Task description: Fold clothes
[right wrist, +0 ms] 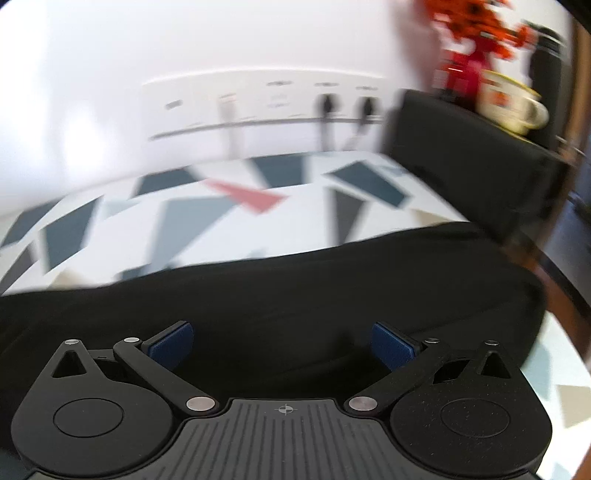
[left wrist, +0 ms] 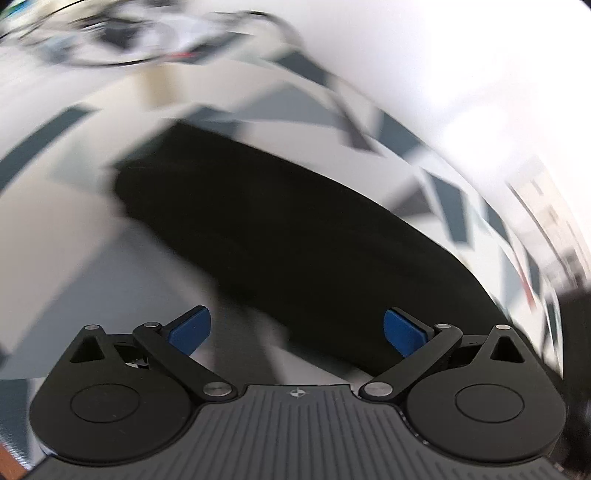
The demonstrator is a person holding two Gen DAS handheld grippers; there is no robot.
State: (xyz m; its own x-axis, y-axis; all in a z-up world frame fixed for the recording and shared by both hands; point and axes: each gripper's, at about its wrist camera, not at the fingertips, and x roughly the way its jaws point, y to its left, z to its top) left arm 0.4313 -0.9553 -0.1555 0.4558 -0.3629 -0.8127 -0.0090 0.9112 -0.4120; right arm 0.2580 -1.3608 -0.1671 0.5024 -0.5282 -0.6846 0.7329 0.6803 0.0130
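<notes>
1 black garment (right wrist: 280, 288), plain and dark, folded into a long flat band with a smooth straight far edge, lying across a white tablecloth (right wrist: 155, 225) printed with grey, teal and 1 red triangle. Above it, 2 grippers: left gripper (left wrist: 297, 330) with blue pads (left wrist: 190, 330) spread wide and nothing between them, right gripper (right wrist: 282, 347) likewise spread wide over the cloth, gripping nothing. Further out in the right wrist view, blurred: 1 black box-like block (right wrist: 476, 170) bearing 1 cream mug (right wrist: 513, 107) and 1 red-orange flower bunch (right wrist: 472, 33), plus 1 white wall strip (right wrist: 258, 103) with 2 dark plugs (right wrist: 327, 105).
</notes>
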